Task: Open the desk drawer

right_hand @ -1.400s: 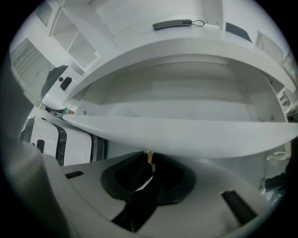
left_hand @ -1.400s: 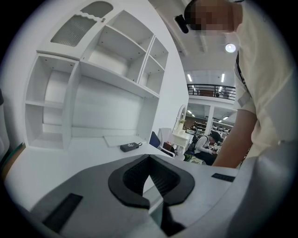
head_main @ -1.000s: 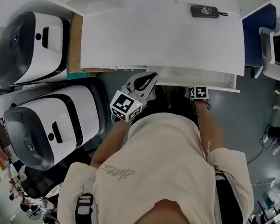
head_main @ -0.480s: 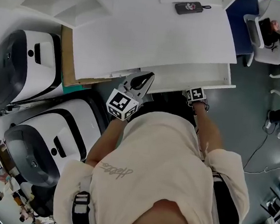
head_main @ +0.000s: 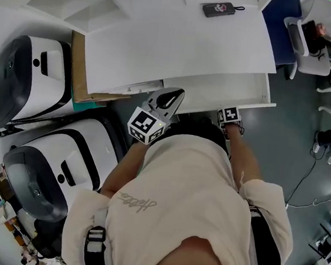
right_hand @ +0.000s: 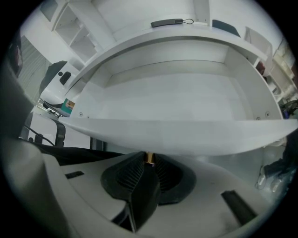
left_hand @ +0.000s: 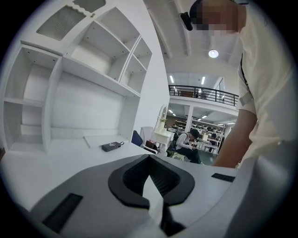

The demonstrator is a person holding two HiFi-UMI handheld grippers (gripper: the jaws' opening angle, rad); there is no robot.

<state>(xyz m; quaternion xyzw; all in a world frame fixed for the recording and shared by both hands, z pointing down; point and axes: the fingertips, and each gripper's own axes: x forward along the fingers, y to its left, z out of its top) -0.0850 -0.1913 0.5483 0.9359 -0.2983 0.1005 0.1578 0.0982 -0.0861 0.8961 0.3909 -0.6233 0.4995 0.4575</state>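
**A:** Drawer (right_hand: 177, 88)?

**B:** Partly out from under the desktop, its bare tray lying just ahead of the right gripper (right_hand: 148, 162). That gripper's jaws were clenched on the small brass knob (right_hand: 148, 158) at the front panel.

**A:** Step?

**B:** Mid-pull, I judged. The next move called for a straight, level draw toward the person, with the grip kept firm.

**A:** Left gripper (left_hand: 149, 158)?

**B:** Jaws together on nothing, idle off to the right gripper's left, near the drawer's corner.

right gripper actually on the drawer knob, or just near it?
Touching. The right gripper has its jaws closed on the brass knob under the drawer front, plain in the right gripper view.
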